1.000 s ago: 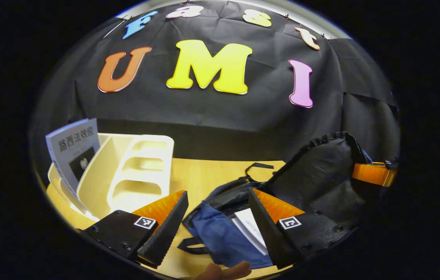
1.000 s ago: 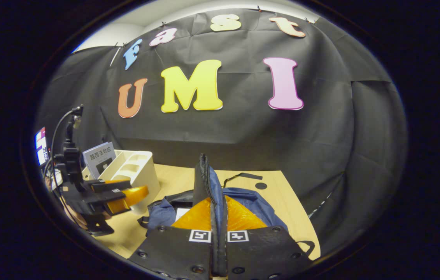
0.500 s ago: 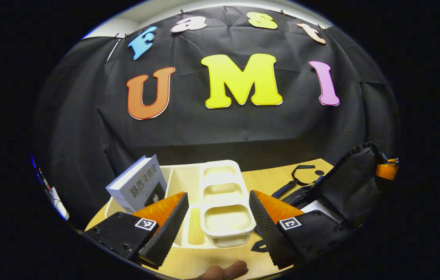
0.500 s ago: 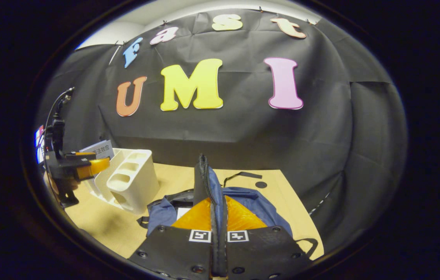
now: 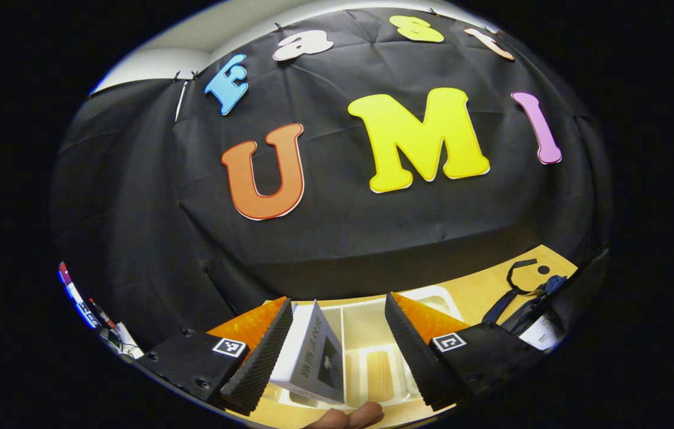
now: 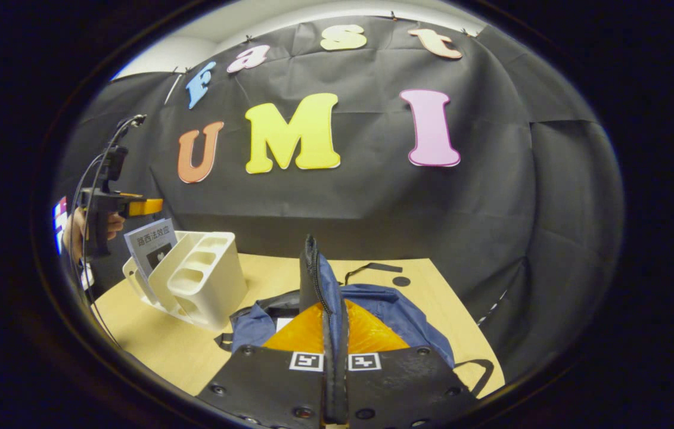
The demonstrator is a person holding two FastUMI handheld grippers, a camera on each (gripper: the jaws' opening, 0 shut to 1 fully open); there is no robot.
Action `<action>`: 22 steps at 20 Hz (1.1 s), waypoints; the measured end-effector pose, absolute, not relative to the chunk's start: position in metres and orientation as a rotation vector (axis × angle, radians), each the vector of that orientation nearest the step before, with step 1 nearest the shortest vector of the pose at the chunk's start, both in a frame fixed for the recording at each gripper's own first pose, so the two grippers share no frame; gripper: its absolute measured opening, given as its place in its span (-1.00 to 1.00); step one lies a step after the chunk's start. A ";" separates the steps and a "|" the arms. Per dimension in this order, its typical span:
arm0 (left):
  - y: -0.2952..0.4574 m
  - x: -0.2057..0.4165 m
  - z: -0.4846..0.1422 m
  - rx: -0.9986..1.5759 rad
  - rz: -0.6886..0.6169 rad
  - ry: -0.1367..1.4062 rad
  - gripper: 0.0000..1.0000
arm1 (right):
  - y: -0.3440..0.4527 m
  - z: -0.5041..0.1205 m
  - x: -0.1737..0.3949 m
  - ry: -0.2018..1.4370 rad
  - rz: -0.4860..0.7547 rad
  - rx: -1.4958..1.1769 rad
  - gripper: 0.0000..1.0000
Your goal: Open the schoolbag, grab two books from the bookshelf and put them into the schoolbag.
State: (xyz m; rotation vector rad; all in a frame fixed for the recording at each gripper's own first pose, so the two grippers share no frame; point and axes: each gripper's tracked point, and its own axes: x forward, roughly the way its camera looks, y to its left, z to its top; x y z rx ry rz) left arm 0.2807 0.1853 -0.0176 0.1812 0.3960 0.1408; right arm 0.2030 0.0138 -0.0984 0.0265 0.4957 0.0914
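Left gripper view: left gripper (image 5: 337,342) poised wide-jawed over book (image 5: 313,360) leaning in white bookshelf (image 5: 372,322). Right gripper (image 6: 335,351) clamping schoolbag (image 6: 366,304) rim on desk (image 6: 152,339). Best lowered straight, squeezing book's faces.

— From where is the bookshelf (image 5: 366,351) seen in the left gripper view?
— From just above, close up, looking down and toward the booth wall (the table's (image 5: 491,292) far edge is caught at right).
— And the right gripper view?
— It is set low over the schoolbag (image 6: 372,304), facing the same wall; the bookshelf (image 6: 199,280) and book (image 6: 152,244) are shared, seen farther off at left.
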 end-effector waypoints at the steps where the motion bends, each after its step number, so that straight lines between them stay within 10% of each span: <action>1: 0.196 0.290 -0.022 0.184 0.141 0.416 0.94 | 0.013 -0.101 0.202 0.496 0.093 0.029 -0.99; 15: 0.223 0.288 -0.127 0.206 0.046 0.942 0.85 | 0.019 -0.108 0.192 0.471 0.117 0.005 -0.99; 22: 0.205 0.280 -0.153 0.161 -0.014 1.084 0.24 | 0.033 -0.111 0.189 0.472 0.151 0.027 -0.99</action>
